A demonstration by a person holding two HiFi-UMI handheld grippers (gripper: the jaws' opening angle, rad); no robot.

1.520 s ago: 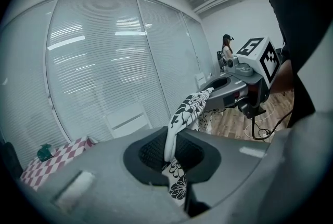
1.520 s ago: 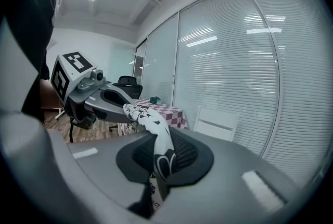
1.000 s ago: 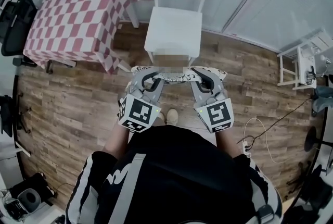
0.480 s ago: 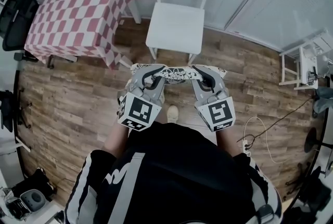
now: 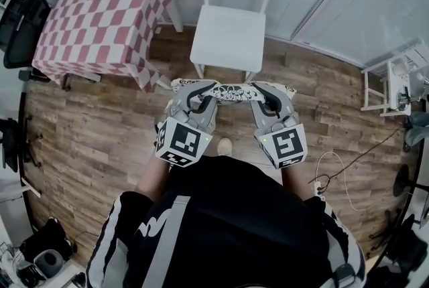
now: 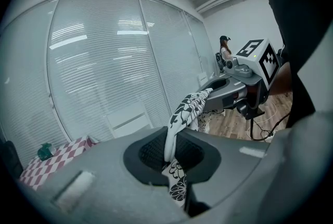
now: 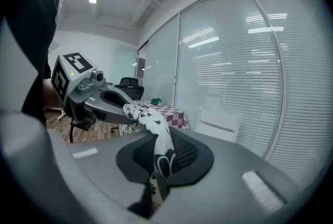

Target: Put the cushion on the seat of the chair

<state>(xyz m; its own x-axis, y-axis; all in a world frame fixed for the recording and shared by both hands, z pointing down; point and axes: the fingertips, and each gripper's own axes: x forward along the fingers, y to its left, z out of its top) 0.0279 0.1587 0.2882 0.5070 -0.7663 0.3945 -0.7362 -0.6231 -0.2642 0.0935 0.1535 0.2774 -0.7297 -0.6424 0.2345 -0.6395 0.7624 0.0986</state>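
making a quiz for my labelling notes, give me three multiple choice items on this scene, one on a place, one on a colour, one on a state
1. Where is the cushion relative to the chair?
A) on its seat
B) held in the air in front of it
C) under it

2. What colour is the tablecloth?
A) red and white checks
B) plain blue
C) green stripes

3. What state is the left gripper in?
A) open and empty
B) shut on the cushion
C) shut on a chair leg

Answers:
1 B, the seat is bare and the cushion hangs between the left gripper and the right gripper.
2 A, the head view shows the checks.
3 B, the left gripper view shows patterned fabric pinched between its jaws.
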